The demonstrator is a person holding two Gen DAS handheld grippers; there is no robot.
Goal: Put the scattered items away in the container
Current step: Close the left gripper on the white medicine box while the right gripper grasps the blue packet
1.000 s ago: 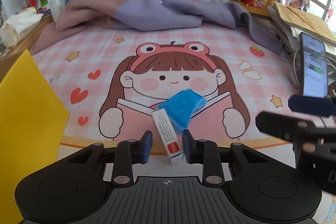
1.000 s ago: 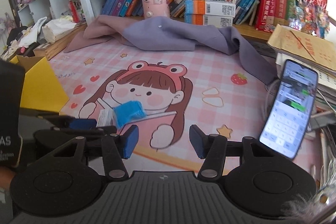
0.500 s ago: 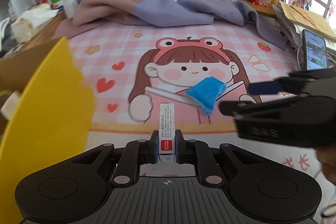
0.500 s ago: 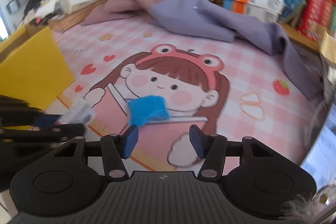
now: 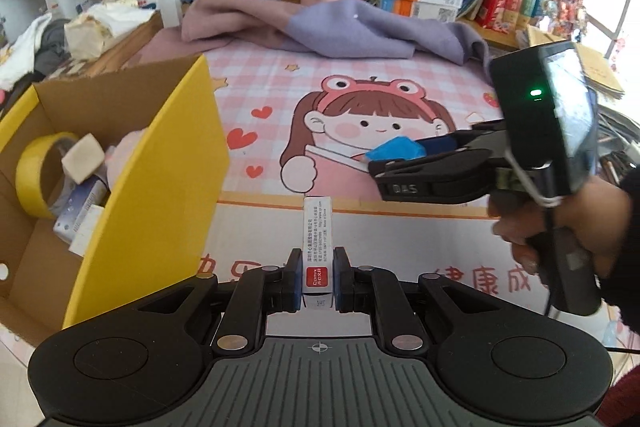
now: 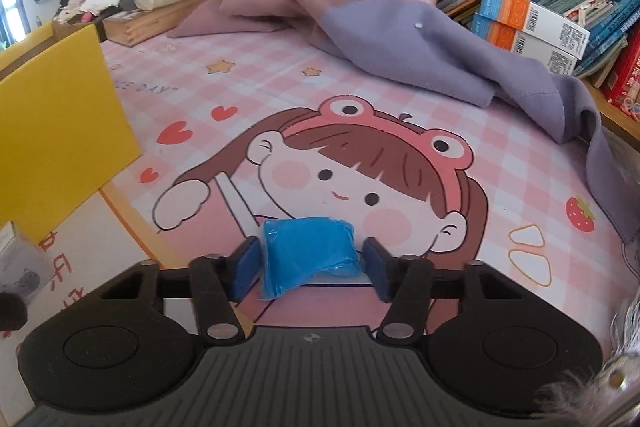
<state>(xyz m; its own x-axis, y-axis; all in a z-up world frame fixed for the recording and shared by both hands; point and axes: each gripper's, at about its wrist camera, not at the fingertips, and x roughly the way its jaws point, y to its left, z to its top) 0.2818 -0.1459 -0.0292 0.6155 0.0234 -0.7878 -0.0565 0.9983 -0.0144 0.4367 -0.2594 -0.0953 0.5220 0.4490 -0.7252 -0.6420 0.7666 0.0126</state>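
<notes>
Left tool now clamped on small carton, lifted off table; a second ago its jaws only straddled it.

Right tool has moved in: jaws apart, flanking blue packet, lower centre of frame, not yet pinched.

Box at left now close, holding tape roll.

Likely next: drop carton in box, close on packet.

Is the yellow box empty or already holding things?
Holding things: the yellow box contains a tape roll, a beige block and more.
</notes>
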